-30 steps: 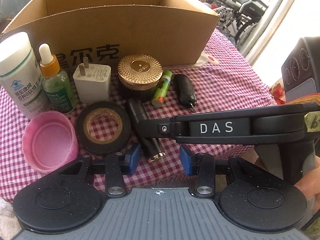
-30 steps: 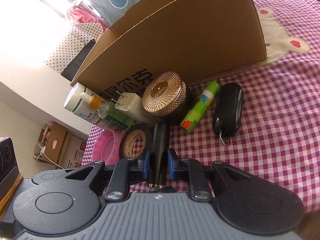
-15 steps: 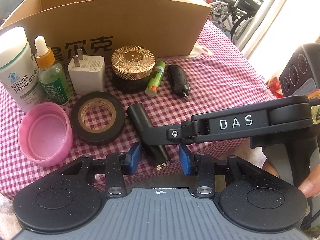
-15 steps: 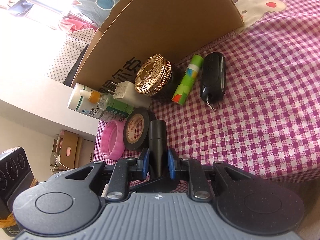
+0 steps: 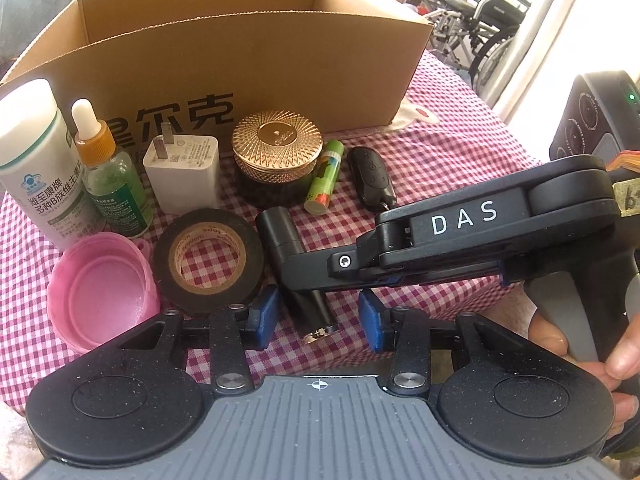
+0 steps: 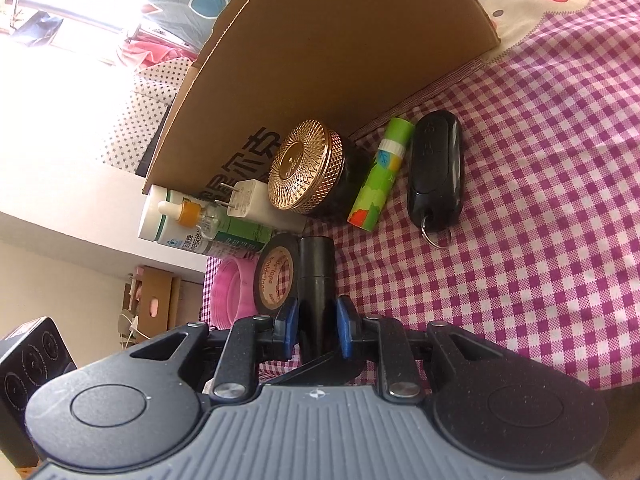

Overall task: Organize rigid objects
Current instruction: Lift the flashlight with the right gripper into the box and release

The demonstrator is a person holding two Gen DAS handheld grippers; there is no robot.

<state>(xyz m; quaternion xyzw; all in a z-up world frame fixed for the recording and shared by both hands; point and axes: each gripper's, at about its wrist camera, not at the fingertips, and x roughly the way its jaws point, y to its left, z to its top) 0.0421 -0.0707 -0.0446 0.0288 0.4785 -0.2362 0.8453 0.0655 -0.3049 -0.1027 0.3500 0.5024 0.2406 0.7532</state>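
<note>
Right gripper (image 6: 316, 330) clamped on the black cylinder (image 6: 316, 276) — blue pads pressed to both its sides, cylinder tilted just beside the black tape roll (image 5: 208, 260). Left gripper (image 5: 318, 318) held with jaws apart, gripping nothing, the cylinder's metal-tipped end seen between its pads without contact. Ahead of the tape roll, toward the cardboard box (image 5: 248, 56) — white charger (image 5: 186, 172), gold-lidded jar (image 5: 276, 152), green tube (image 5: 325, 176), key fob (image 5: 372, 178). Left of the tape roll, pink lid (image 5: 100, 292).
</note>
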